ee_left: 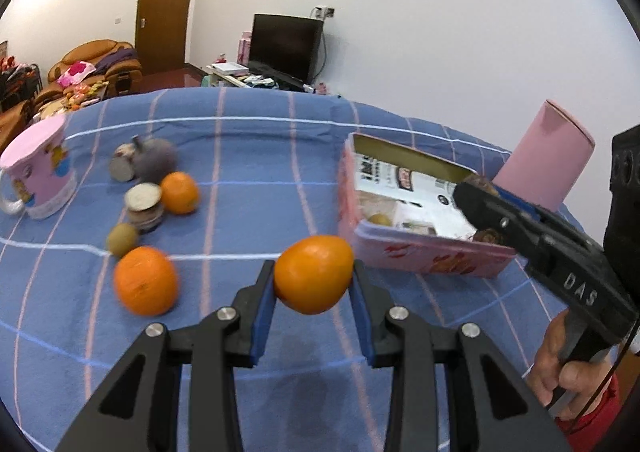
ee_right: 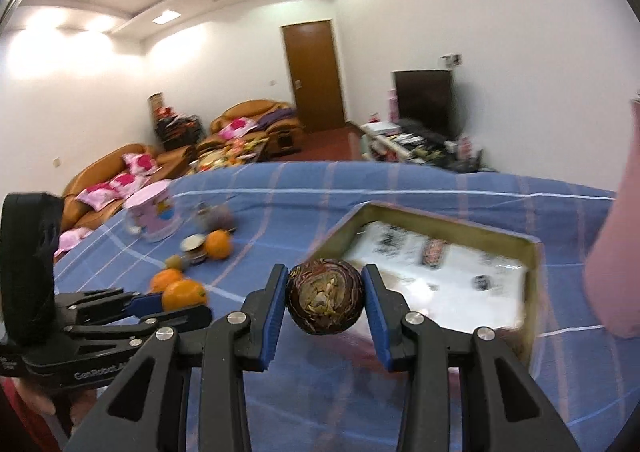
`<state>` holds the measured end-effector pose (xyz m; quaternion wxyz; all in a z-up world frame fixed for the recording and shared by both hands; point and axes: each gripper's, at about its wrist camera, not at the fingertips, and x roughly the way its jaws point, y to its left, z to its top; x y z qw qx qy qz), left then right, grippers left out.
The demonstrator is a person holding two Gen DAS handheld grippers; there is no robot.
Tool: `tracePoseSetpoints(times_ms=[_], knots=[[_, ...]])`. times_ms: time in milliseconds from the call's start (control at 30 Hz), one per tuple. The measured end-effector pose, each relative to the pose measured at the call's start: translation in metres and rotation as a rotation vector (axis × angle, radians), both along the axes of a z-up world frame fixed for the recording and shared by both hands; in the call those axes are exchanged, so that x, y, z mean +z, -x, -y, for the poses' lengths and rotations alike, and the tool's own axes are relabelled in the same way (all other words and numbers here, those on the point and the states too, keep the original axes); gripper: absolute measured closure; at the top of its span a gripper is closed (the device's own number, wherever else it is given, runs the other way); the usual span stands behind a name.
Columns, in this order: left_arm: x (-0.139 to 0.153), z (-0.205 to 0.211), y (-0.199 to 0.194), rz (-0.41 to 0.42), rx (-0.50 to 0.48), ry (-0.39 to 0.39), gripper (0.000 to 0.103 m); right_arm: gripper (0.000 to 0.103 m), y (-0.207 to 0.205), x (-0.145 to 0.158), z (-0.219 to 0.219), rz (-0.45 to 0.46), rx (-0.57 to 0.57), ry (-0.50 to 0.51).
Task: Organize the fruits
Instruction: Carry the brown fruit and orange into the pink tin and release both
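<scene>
My left gripper [ee_left: 313, 280] is shut on an orange [ee_left: 312, 274], held above the blue checked cloth [ee_left: 256, 156]; the same grip shows at the left of the right wrist view, on that orange [ee_right: 185, 294]. My right gripper [ee_right: 325, 302] is shut on a dark brown round fruit [ee_right: 325, 300] at the near edge of the open pink tin box [ee_right: 532, 252]. In the left wrist view the right gripper [ee_left: 480, 208] hangs over the box [ee_left: 424, 252], which holds a small yellowish fruit [ee_left: 380, 218]. Two more oranges [ee_left: 145, 280] [ee_left: 180, 192] lie on the cloth.
Beside the loose oranges are a small green-brown fruit [ee_left: 122, 238], a dark purple fruit [ee_left: 154, 160] and cut fruit halves [ee_left: 142, 208]. A pink mug [ee_left: 38, 172] stands far left, a pink cylinder [ee_left: 548, 156] behind the box. A person's hand [ee_left: 560, 364] grips the right handle.
</scene>
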<state>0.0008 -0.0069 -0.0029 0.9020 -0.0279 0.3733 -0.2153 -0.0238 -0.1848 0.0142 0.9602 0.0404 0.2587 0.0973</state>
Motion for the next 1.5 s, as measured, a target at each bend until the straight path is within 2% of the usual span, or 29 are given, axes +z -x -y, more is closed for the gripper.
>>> tracePoseSetpoints(times_ms=[267,533,767,967,1200,1433,1500], knots=[[0.011,0.05,-0.009,0.038,-0.039,-0.016,0.066,0.063,-0.003,0.009,0.077,0.032,-0.152,-0.045],[0.011,0.102,-0.029,0.043,-0.053,-0.053,0.066,0.063,-0.016,0.005,0.125,0.022,-0.268,-0.071],[-0.006,0.141,-0.05,-0.001,-0.002,-0.121,0.066,0.063,-0.036,-0.011,0.112,-0.039,-0.245,-0.001],[-0.017,0.146,-0.057,-0.016,0.019,-0.156,0.066,0.063,-0.05,-0.022,0.1,-0.078,-0.219,0.041],[-0.02,0.153,-0.056,0.017,0.021,-0.217,0.066,0.063,-0.056,-0.03,0.098,-0.111,-0.201,0.029],[-0.023,0.157,-0.053,0.03,0.026,-0.24,0.066,0.062,-0.057,-0.034,0.105,-0.128,-0.178,-0.054],[-0.022,0.157,-0.052,0.033,0.028,-0.235,0.064,0.058,-0.057,-0.034,0.107,-0.13,-0.176,-0.081]])
